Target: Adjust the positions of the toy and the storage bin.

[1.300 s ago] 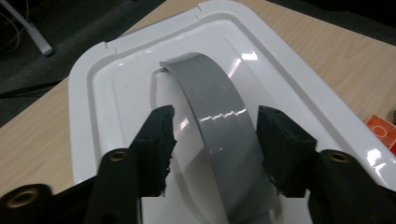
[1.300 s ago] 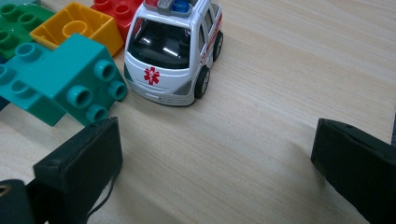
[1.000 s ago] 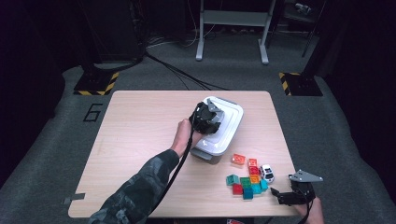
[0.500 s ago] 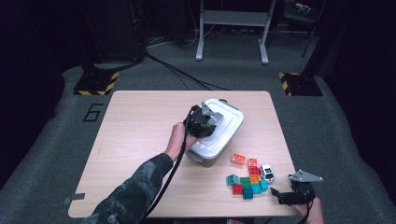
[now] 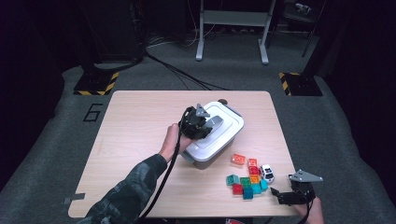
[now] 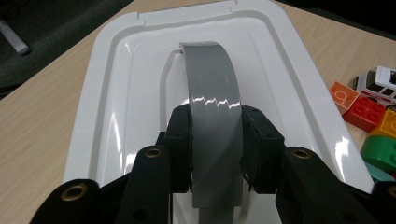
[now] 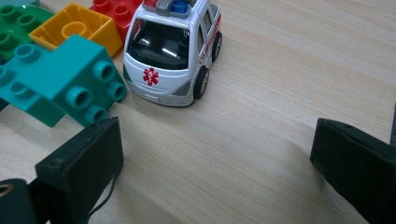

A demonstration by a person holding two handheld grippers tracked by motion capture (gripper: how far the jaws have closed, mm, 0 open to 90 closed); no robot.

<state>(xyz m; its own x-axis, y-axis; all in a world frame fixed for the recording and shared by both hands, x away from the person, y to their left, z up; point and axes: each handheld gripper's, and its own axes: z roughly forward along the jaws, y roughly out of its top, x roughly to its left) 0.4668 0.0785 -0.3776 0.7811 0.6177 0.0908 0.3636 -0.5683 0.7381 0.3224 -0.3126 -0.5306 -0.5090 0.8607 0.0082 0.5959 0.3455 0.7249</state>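
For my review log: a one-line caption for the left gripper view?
Left gripper clamped on the grey handle of the white box lid, toy blocks beside.

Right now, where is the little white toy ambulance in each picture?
High view: the ambulance sits lower right on the table, at the right edge of the blocks.
Left gripper view: far right edge, beside a red block.
Right gripper view: top middle, ahead of the open right claw.
Shared landmark: the orange block.
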